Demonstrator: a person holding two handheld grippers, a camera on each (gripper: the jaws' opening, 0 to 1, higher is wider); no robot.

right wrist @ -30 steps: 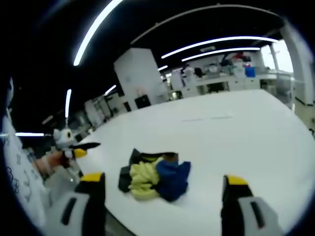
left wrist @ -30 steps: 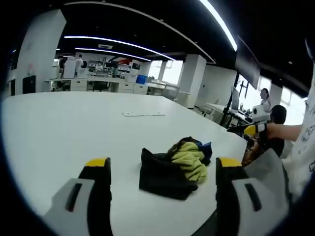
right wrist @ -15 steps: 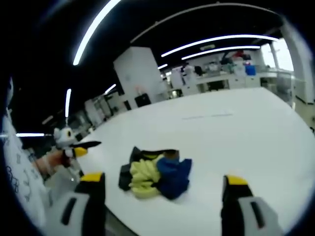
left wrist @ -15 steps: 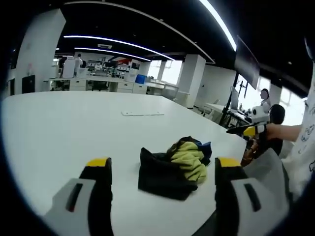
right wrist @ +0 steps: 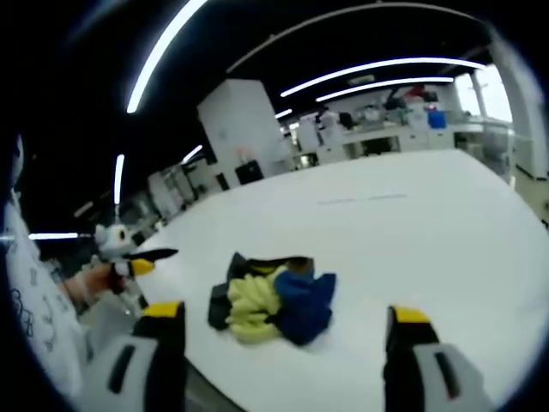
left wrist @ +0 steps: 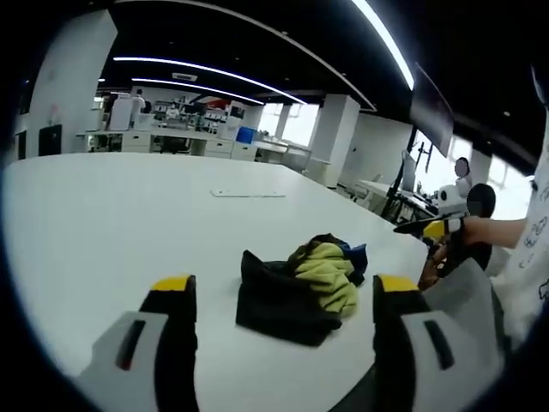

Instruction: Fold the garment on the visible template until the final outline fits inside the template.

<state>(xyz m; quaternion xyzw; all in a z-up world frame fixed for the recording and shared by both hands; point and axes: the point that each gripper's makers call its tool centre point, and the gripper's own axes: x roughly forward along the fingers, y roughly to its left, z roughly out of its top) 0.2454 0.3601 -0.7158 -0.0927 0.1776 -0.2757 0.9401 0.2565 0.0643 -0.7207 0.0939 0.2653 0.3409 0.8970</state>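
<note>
Template outline staying hard to make out on white desk (left wrist: 103,223); crumpled black, yellow-green and blue garment (left wrist: 300,287) (right wrist: 270,296) lying ahead between both hand-held grippers' (left wrist: 279,296) (right wrist: 281,324) spread, empty jaws.

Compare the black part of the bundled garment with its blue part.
In the right gripper view, the black part lies low on the white table toward the near edge, while the blue part bulges up on the other side of the yellow-green folds. The black reads flat, the blue crumpled. Both belong to one unfolded heap, untouched by either tool.
</note>
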